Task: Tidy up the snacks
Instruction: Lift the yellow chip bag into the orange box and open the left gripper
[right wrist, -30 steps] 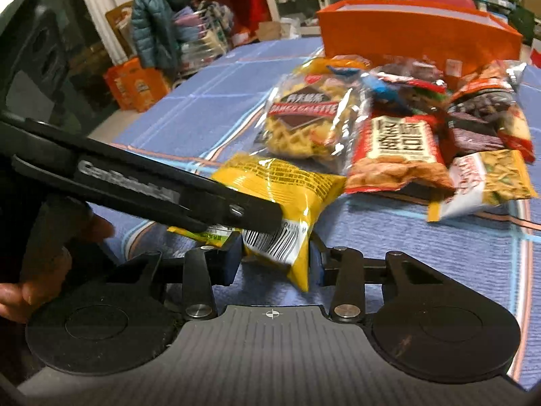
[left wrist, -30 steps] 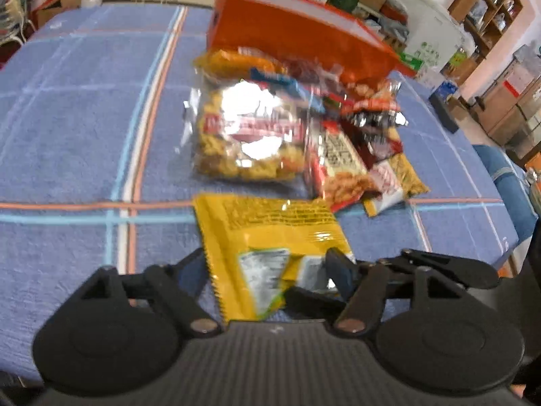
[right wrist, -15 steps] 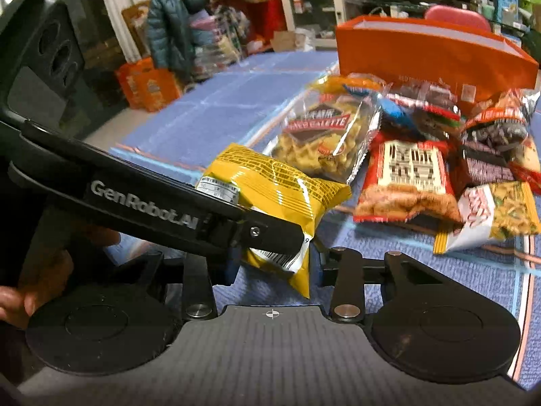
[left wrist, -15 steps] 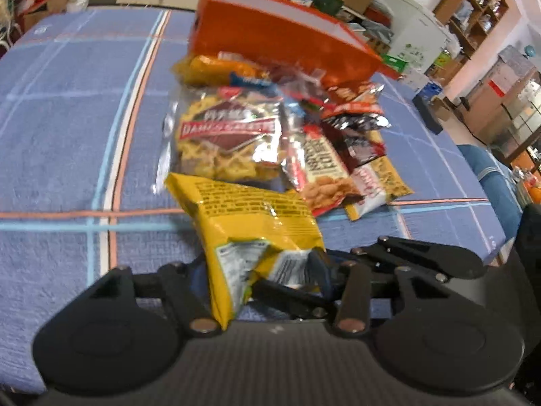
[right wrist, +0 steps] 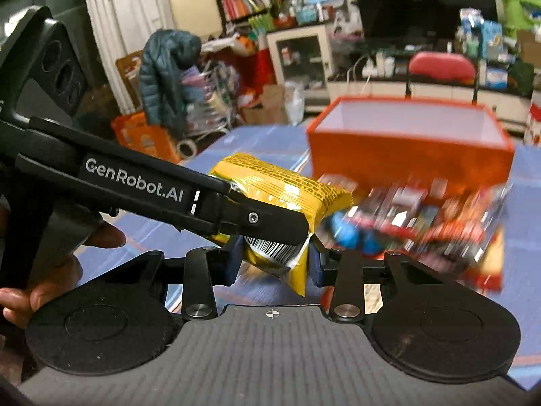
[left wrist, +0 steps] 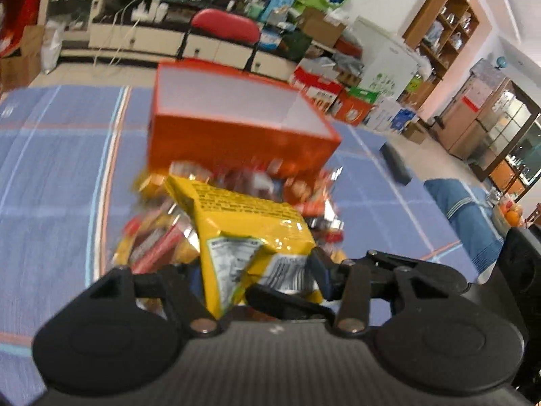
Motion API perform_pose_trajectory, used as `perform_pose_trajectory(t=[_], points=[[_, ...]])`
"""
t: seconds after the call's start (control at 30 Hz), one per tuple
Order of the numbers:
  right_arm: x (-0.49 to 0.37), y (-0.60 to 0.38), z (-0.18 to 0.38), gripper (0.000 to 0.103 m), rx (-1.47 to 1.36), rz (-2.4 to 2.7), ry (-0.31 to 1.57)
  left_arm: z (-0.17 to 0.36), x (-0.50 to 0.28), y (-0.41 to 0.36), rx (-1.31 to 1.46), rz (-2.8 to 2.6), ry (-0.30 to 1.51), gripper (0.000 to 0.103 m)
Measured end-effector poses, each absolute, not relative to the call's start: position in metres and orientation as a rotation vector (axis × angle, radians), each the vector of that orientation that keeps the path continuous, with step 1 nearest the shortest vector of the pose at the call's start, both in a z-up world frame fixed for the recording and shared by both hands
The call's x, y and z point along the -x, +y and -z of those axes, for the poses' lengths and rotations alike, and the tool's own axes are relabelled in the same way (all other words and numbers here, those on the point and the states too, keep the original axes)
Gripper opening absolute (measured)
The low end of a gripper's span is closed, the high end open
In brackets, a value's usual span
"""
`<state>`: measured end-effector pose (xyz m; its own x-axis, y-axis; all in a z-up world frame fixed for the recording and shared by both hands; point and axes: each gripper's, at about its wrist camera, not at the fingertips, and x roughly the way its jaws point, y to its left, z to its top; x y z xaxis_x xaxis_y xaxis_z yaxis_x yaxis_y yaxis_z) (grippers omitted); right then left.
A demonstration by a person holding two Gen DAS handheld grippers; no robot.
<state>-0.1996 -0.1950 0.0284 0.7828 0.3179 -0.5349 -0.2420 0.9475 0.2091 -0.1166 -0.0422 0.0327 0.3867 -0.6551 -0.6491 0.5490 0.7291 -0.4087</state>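
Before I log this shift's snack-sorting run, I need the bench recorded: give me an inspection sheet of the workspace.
Surface: blue plaid tablecloth, bare at the left.
Job's things: yellow snack bag held above the table; orange box open, inside looks empty; snack pile in front of it, blurred.
Clutter: dark flat object at the table's right edge.
Grippers: left gripper and right gripper both shut on the yellow snack bag.
Cables: white cords at the far cabinet.
Surroundings: red chair, shelves, boxes, hanging jacket.

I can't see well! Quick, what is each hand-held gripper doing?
Left hand-held gripper: closed on the yellow snack bag.
Right hand-held gripper: closed on the same bag.
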Motion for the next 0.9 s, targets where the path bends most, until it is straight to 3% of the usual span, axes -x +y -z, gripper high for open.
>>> perform_pose_trajectory(t=[0.4,0.5,0.57,0.7,0.87,0.9], points=[[0.019,-0.282,-0.063,0.022,-0.037,-0.243,0.559,-0.049,-0.053,-0.125,0.190,0.787,0.810,0.047],[-0.027,-0.297,-0.042,0.022,-0.037,-0.233,0.609,-0.028,-0.089,-0.139,0.179,0.762,0.834,0.057],[-0.048,-0.303,-0.022,0.023,-0.036,-0.223,0.654,-0.013,-0.105,-0.141,0.173,0.722,0.841,0.070],[-0.055,-0.314,-0.003,0.025,-0.016,-0.198,0.694,-0.003,-0.119,-0.128,0.216,0.678,0.874,0.070],[-0.013,-0.326,-0.030,0.046,-0.037,-0.155,0.621,-0.027,-0.085,-0.107,0.220,0.688,0.820,0.070],[-0.002,-0.327,-0.037,0.058,-0.043,-0.149,0.612,-0.033,-0.072,-0.103,0.219,0.689,0.814,0.071]])
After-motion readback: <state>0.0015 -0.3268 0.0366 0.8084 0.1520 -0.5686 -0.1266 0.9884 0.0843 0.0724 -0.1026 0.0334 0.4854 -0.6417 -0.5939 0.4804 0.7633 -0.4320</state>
